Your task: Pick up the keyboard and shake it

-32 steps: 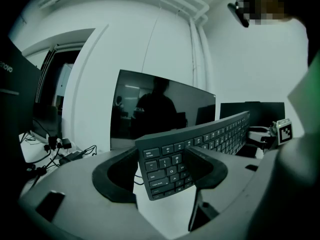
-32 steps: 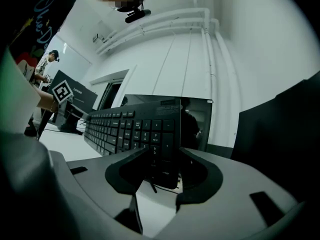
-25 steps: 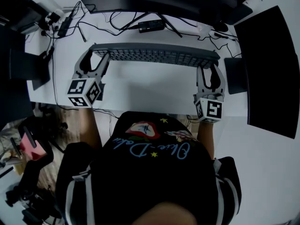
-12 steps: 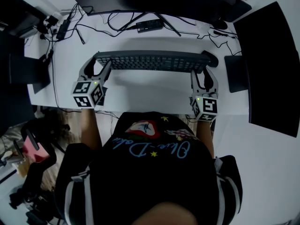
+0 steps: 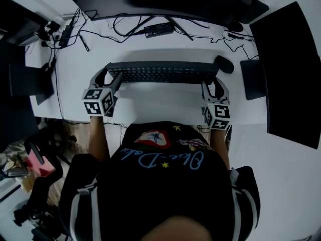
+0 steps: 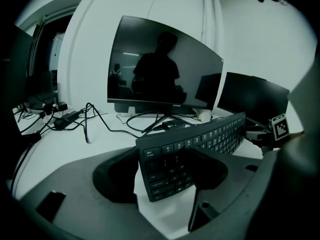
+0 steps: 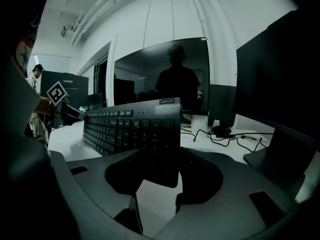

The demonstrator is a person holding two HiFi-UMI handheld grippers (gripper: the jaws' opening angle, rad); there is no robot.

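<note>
White desk [image 5: 160, 100], monitors and cables [image 5: 123, 23] along the frame's top. Keyboard [image 5: 163, 73] sits mid-frame and appears lifted clear of the desk. Left gripper [image 5: 107, 79] and right gripper [image 5: 214, 87] are each clamped partway closed on one short end.

Risk: the grip is at the ends only, so a hard shake could slip one end free onto the cables.

Legible: "Lenovo" on the keyboard's corner, right gripper view.

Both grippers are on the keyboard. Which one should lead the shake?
Left, marginally. The left gripper and right gripper each have fingers clamped on one end of the keyboard, so both must move together. But a dark rounded object sits close by the right end, crowding that side.
</note>
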